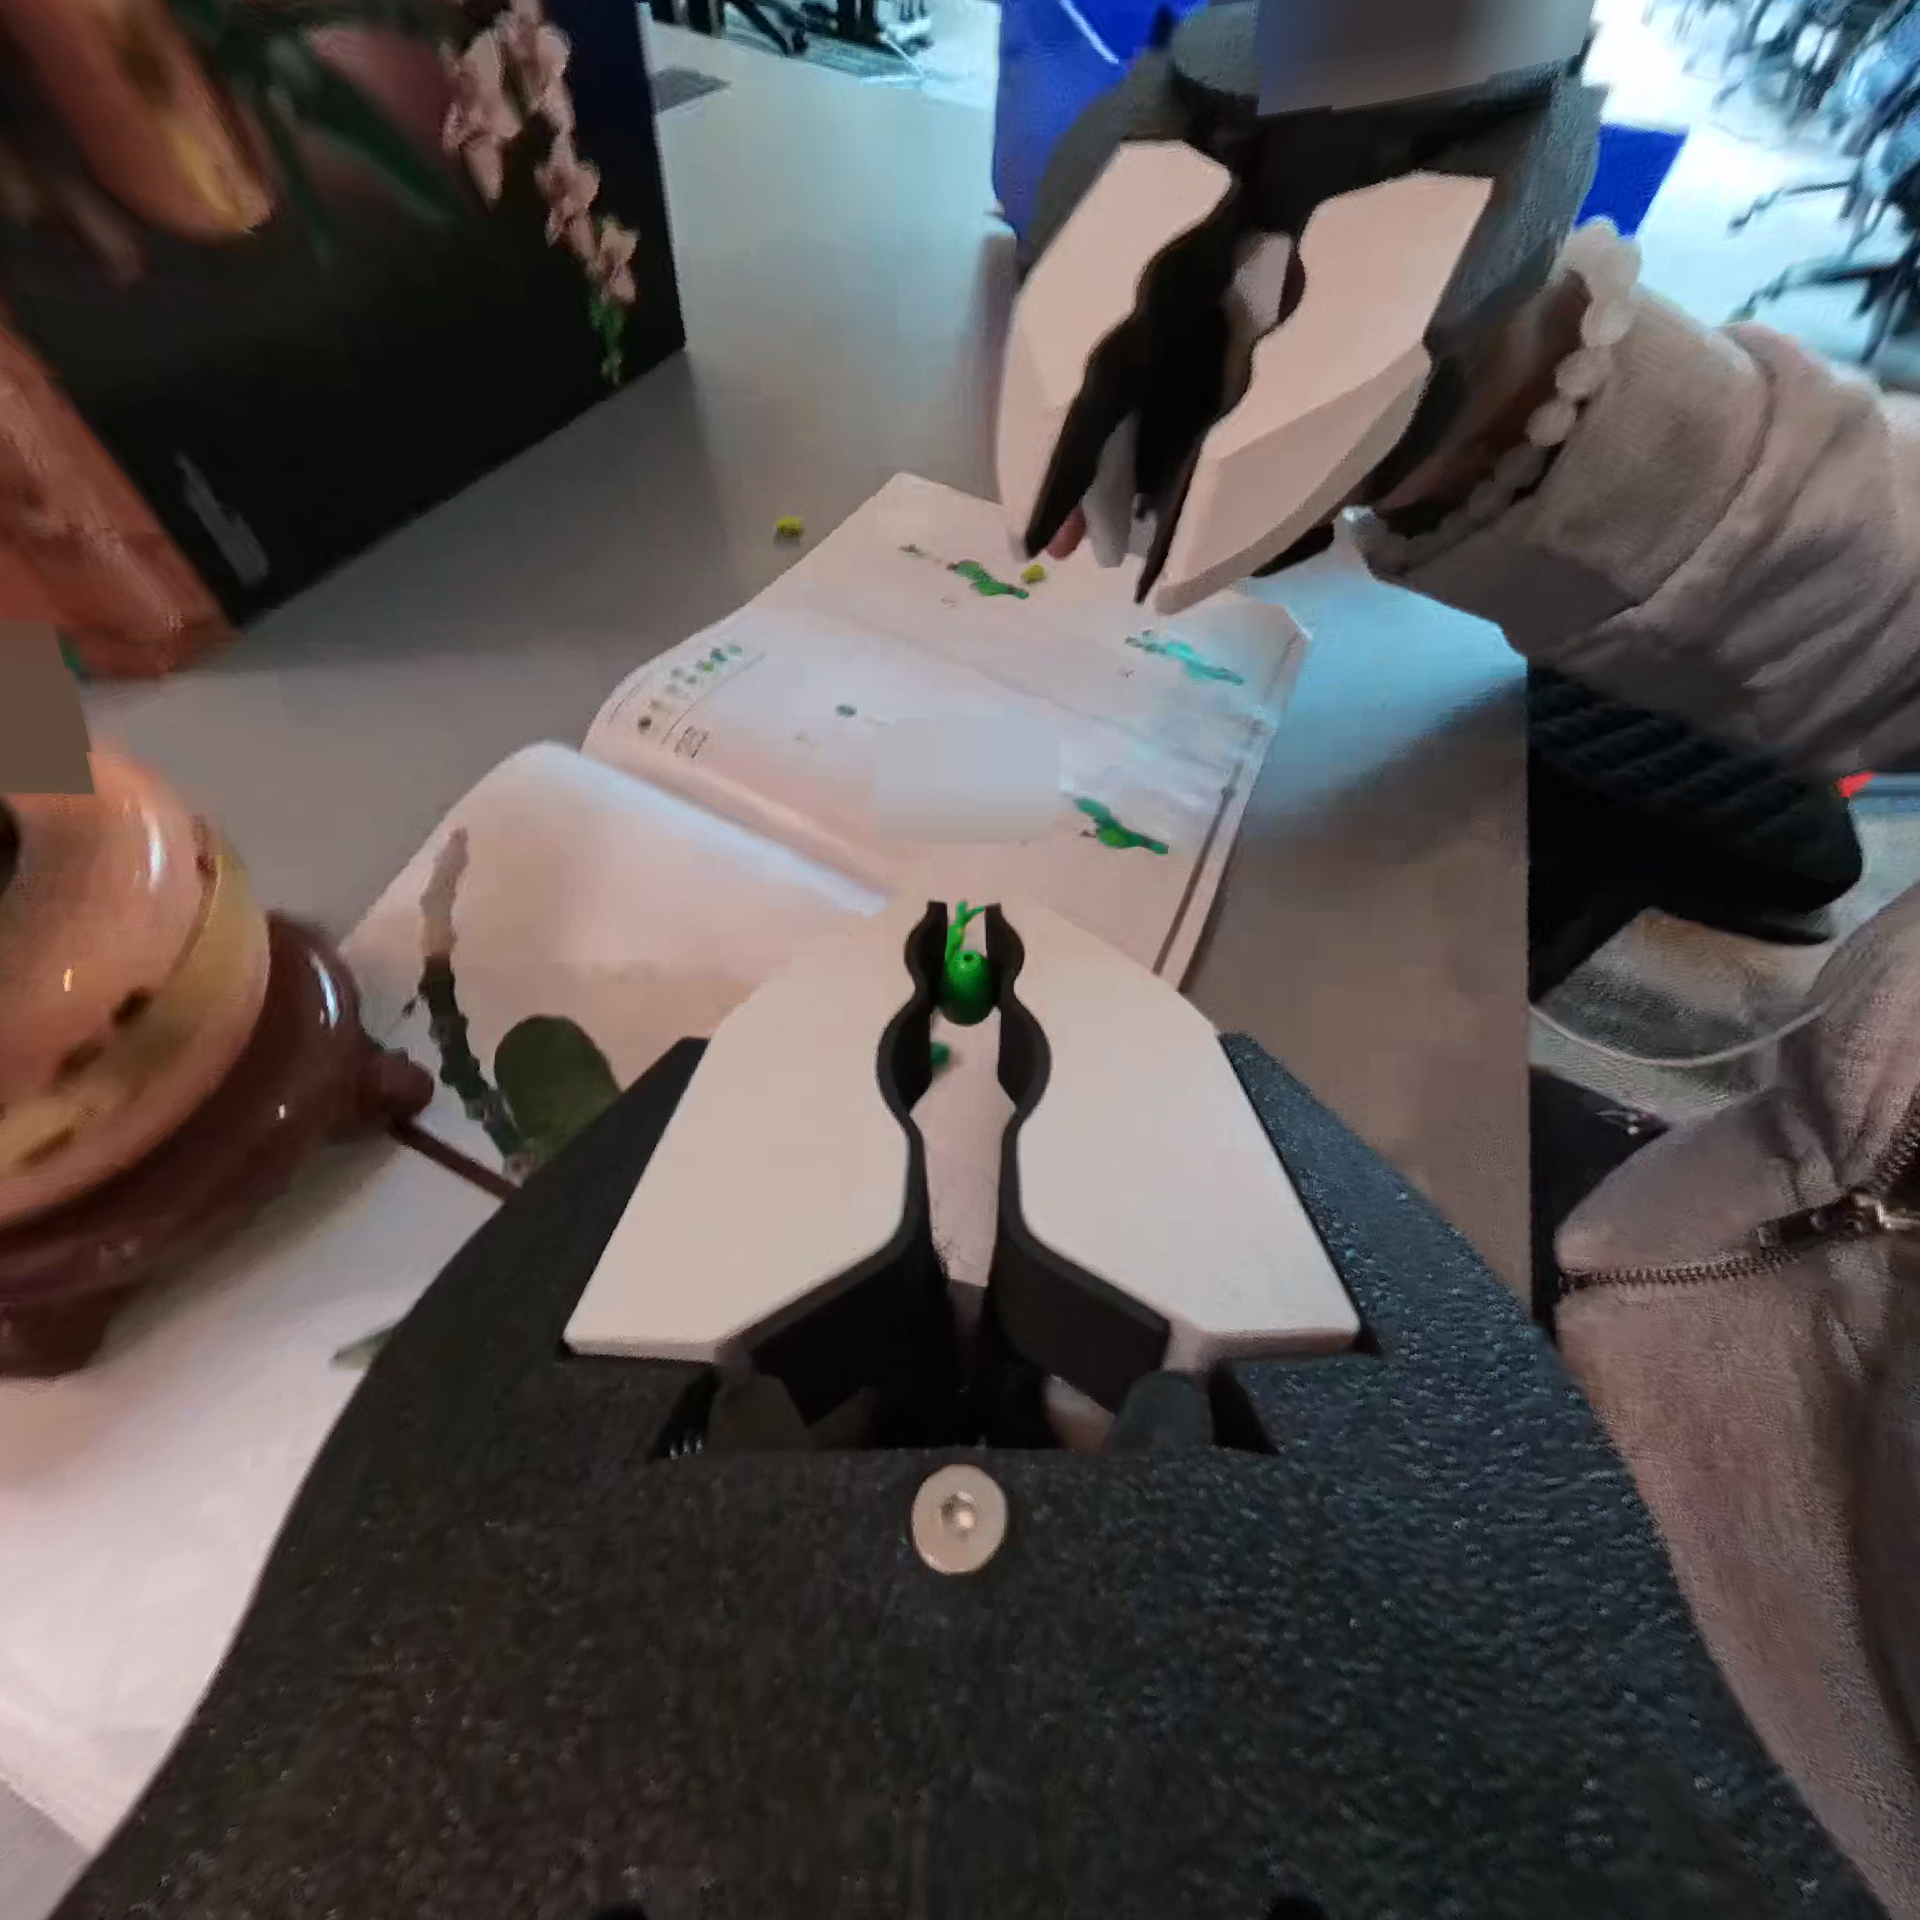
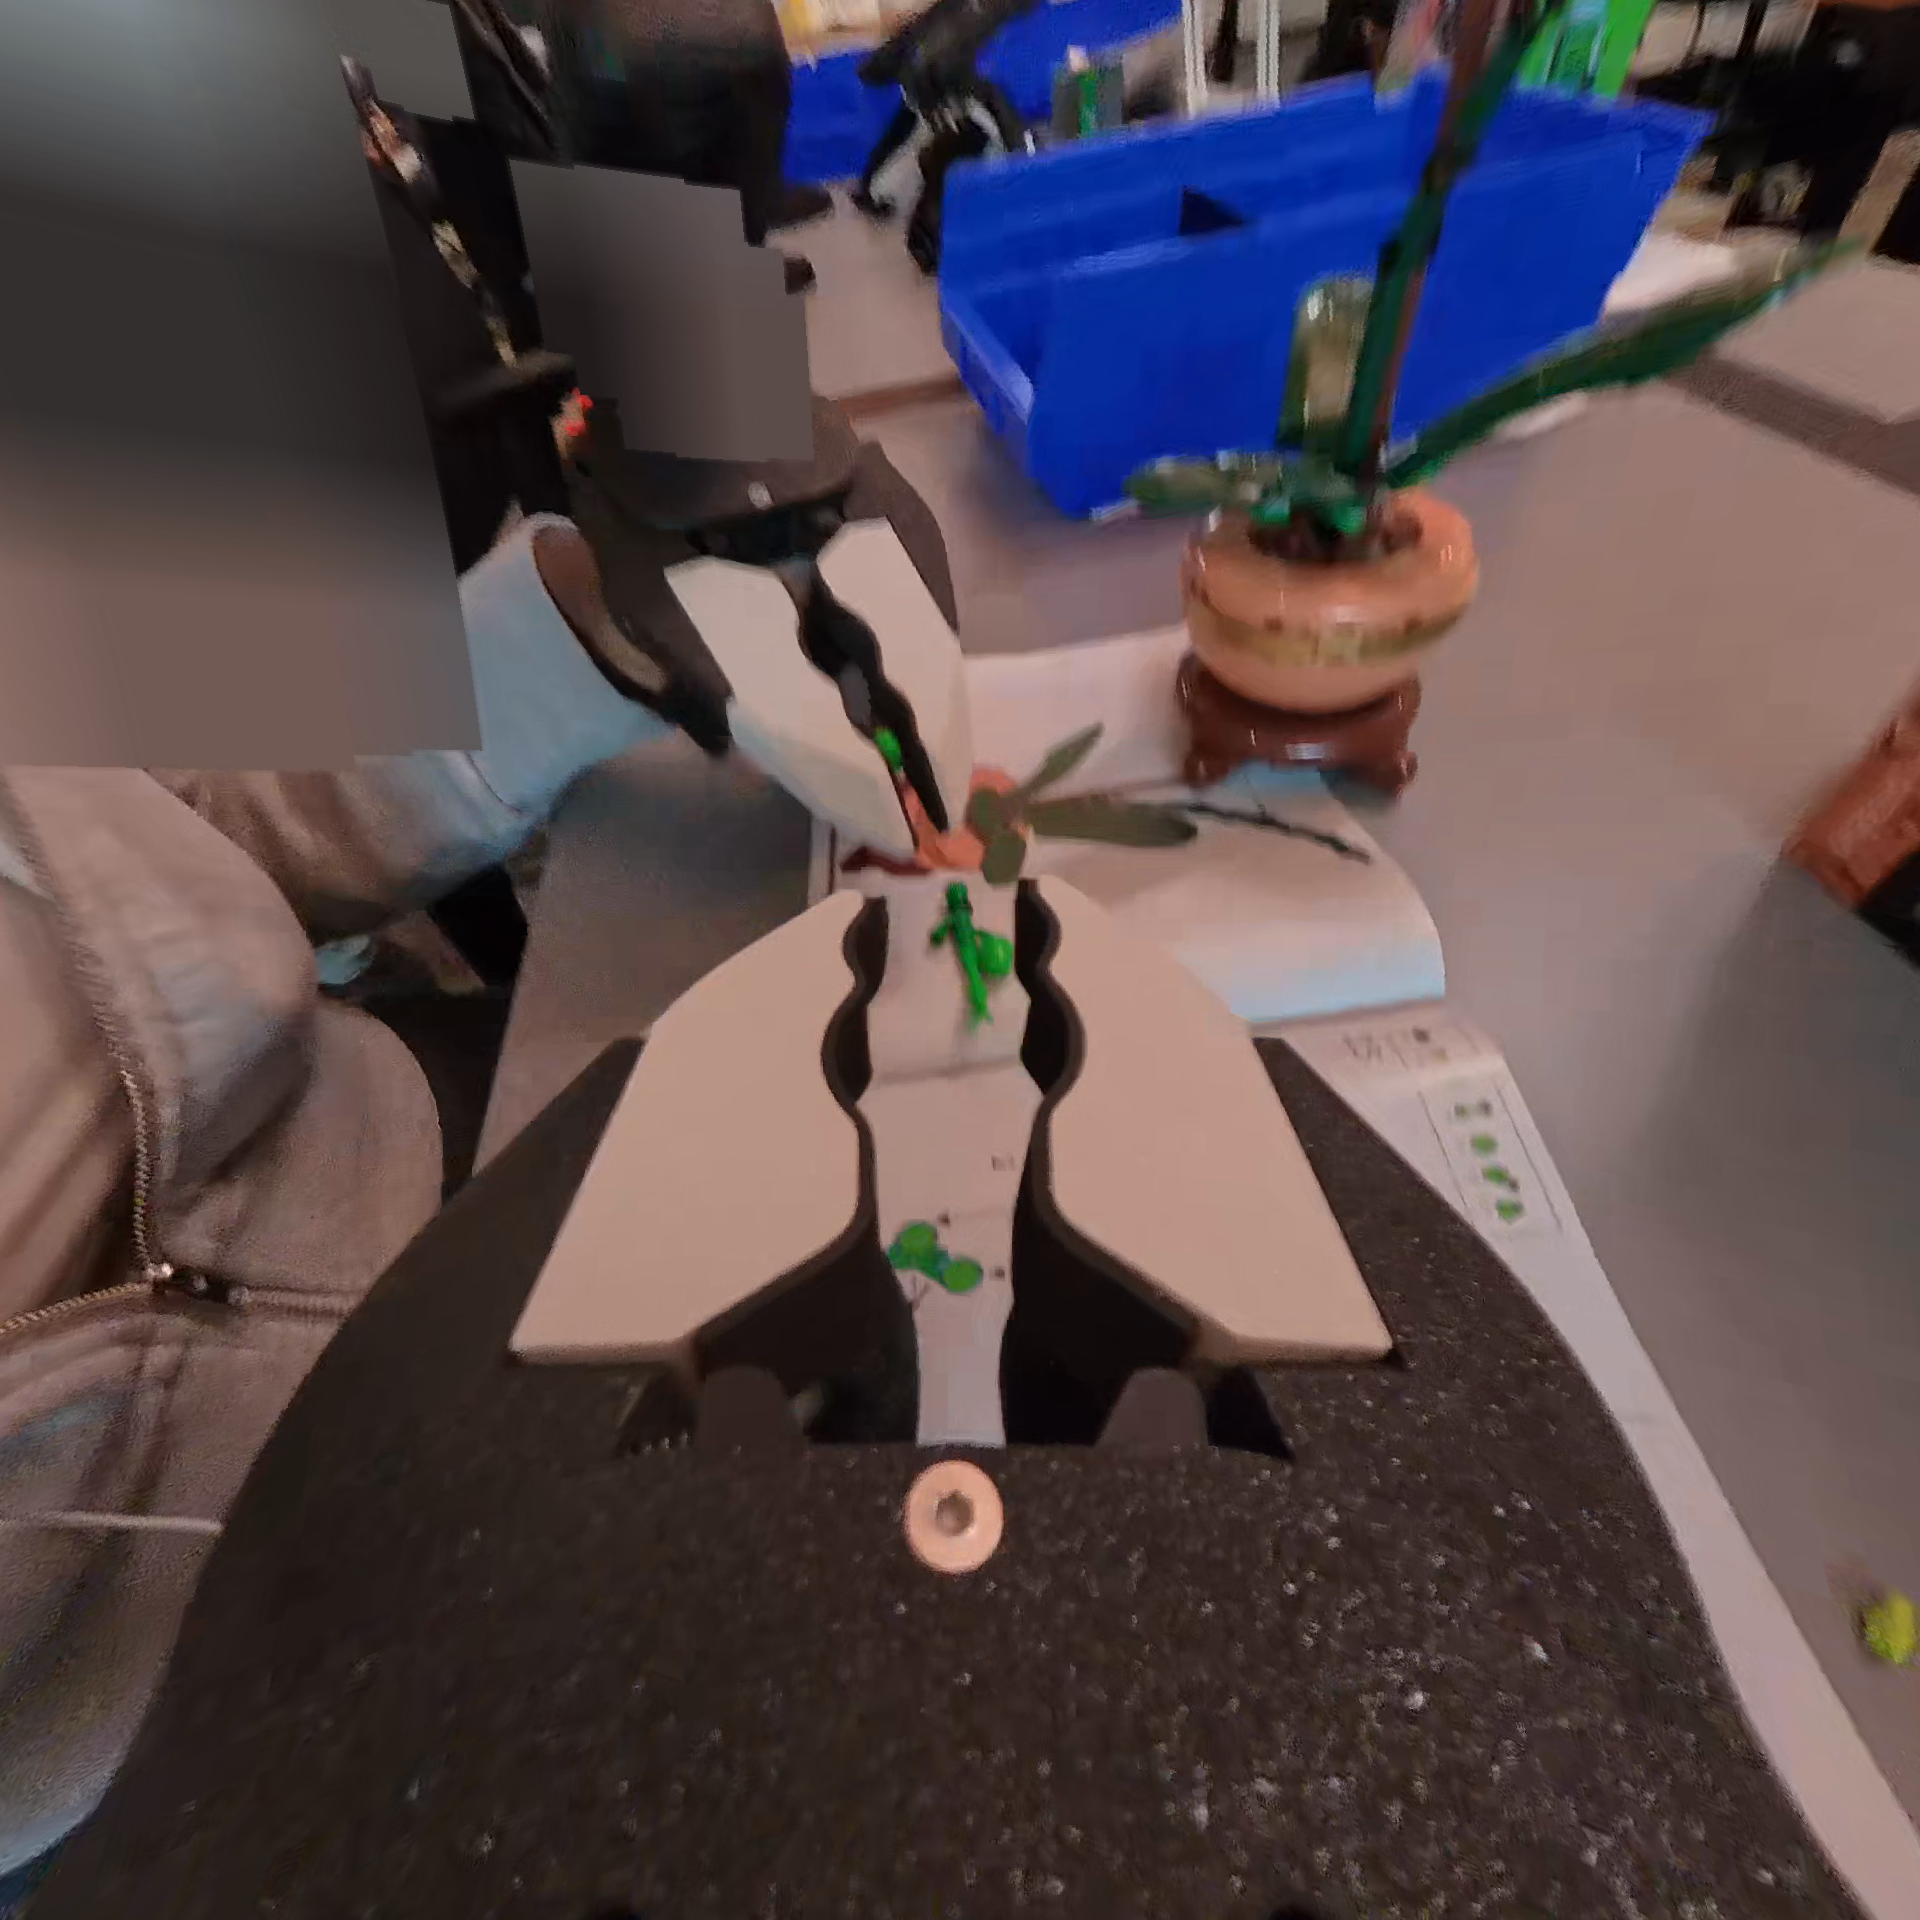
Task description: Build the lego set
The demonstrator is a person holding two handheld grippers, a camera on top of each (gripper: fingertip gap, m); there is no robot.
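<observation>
My left gripper (image 1: 964, 920) is shut on a small bright green Lego piece (image 1: 964, 987), held just above the open instruction booklet (image 1: 935, 748). In the right wrist view the left gripper (image 2: 925, 821) comes in from the left with the green piece (image 2: 888, 743) between its tips. My right gripper (image 2: 945, 899) is open and empty above the booklet (image 2: 1299, 935). A green stem piece (image 2: 971, 956) lies on the page between its fingers. In the left wrist view the right gripper (image 1: 1091, 566) points down at the booklet's far page.
The Lego flower pot (image 2: 1330, 613), with dark green leaves and stems, stands on a brown base beyond the booklet, and at the left in the left wrist view (image 1: 114, 987). A blue bin (image 2: 1195, 312) stands behind. The set's box (image 1: 312, 312) is at back left. Small yellow-green pieces (image 1: 790, 527) (image 2: 1886, 1631) lie loose. The tips of one gripper are about 6 cm away from the tips of the other.
</observation>
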